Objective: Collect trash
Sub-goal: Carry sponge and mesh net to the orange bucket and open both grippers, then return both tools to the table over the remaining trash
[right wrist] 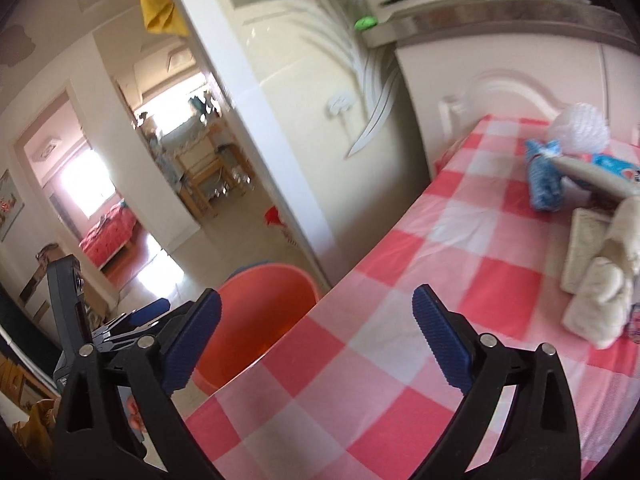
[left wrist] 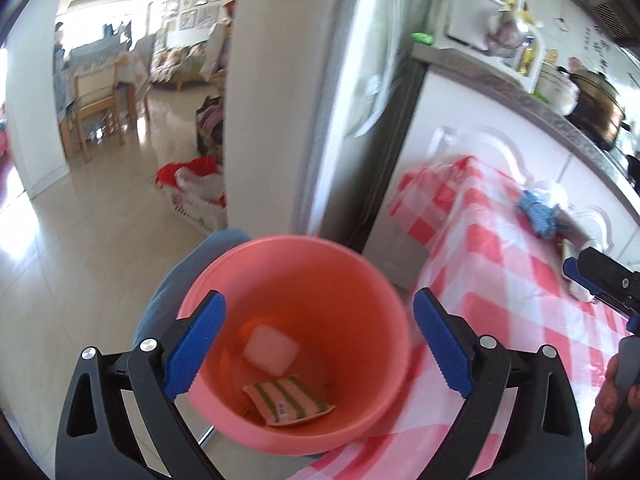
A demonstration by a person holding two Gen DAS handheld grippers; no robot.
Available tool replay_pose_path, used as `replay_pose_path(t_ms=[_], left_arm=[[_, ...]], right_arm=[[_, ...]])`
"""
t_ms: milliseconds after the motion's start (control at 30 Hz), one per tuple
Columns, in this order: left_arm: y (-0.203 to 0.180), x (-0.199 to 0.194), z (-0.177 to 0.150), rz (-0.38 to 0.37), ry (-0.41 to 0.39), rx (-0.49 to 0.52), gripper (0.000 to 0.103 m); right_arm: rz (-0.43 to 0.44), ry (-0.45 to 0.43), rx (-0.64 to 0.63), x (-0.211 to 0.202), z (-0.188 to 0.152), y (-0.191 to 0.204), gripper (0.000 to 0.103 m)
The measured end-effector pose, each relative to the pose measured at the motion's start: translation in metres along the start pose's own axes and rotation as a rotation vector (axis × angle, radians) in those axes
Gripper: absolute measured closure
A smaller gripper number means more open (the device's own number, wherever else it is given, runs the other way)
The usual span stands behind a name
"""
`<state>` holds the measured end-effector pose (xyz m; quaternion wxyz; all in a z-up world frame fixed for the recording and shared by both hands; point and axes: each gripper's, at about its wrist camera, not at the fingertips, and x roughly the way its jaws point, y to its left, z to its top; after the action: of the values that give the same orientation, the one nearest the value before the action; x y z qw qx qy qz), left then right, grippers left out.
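Beside the left edge of the table, which wears a red-and-white checked cloth, stands a pink bucket; its rim sits just against the cloth's overhang. At the bottom of the bucket lie a white square wrapper and a green-striped packet, close together; whether they touch is unclear. The left gripper hangs over the bucket's mouth, its blue-padded jaws spread wide with nothing between them. The right gripper hovers above the table's near left part, jaws equally wide and empty; from the left wrist view it shows at the right margin.

Toward the table's far right corner sits a cluster of things: a white mesh puff, a blue patterned wrapper, a blue-and-white packet and a crumpled cream cloth lying partly over a flat beige packet. Behind the table a white cabinet door rises under a grey countertop.
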<state>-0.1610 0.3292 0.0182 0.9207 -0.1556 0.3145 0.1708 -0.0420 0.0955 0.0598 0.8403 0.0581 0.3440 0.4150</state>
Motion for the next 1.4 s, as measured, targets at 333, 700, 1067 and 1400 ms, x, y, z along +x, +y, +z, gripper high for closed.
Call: replay_pose_path(t_ms=[333,700,1067,1400], left_arm=[[-0.051,-0.015,0.009,-0.099,-0.017,0.070,0.008],[-0.120,-0.028,0.006,-0.195,-0.020,0.199,0.008],[-0.199,-0.028,-0.002,-0.246,0.009,0.333,0.008],[-0.261,-0.026,0.003,-0.296,0.010,0.431,0.008]], right_arm=[[-0.041,-0.163,0.002,-0.057,0.004,-0.027,0.004],[-0.046,-0.222,0.105,-0.107,0.003,-0.077,0.004],[-0.111,-0.293,0.217,-0.167,0.001,-0.142,0.004],[-0.179,-0.344,0.350,-0.206,-0.003,-0.209,0.004]])
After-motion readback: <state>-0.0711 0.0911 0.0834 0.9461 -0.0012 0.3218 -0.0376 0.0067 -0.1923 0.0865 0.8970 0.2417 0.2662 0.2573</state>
